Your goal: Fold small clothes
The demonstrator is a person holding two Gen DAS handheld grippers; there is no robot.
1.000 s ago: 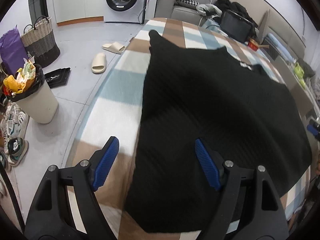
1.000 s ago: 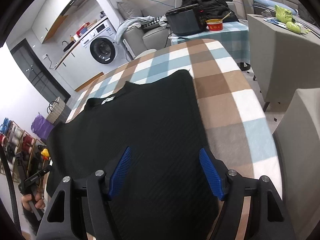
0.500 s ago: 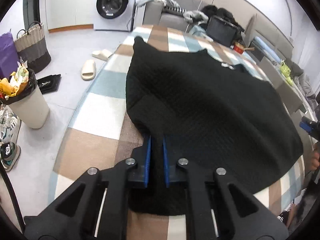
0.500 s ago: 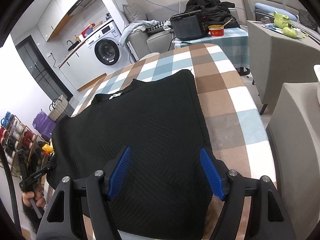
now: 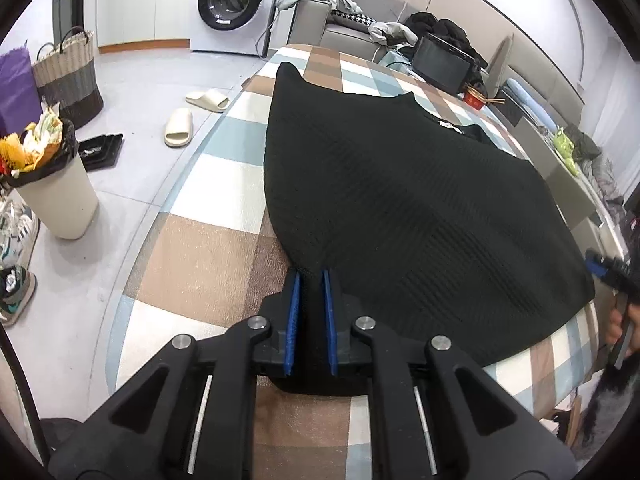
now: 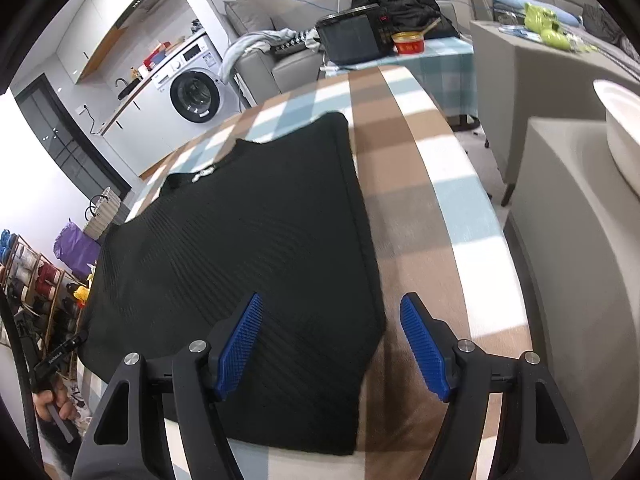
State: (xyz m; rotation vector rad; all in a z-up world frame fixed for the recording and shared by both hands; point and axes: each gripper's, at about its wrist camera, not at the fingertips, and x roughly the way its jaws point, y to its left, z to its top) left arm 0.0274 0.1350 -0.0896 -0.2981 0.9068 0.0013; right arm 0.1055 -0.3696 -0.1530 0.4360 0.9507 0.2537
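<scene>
A black knit sweater (image 5: 400, 208) lies spread on the checked table (image 5: 200, 248), collar toward the far side. My left gripper (image 5: 310, 276) is shut on the sweater's near left hem corner, with dark fabric pinched between the blue pads. In the right wrist view the sweater (image 6: 260, 248) fills the middle of the checked table (image 6: 420, 200). My right gripper (image 6: 332, 300) stands open just above the near right hem corner, which lies between its fingers untouched. Each view shows the other gripper small at the picture's edge, the right gripper (image 5: 600, 268) and the left gripper (image 6: 60, 354).
A full bin (image 5: 52, 196), two slippers (image 5: 178, 128), a woven basket (image 5: 68, 76) and shoes sit on the floor to the left. A grey chair (image 6: 560, 240) stands close on the right. Beyond the table are a black box (image 6: 348, 38) and a red bowl (image 6: 408, 42).
My left gripper went from wide open to shut on the sweater's hem corner and has drawn it along the table. The right gripper slid back toward the near hem, still open.
</scene>
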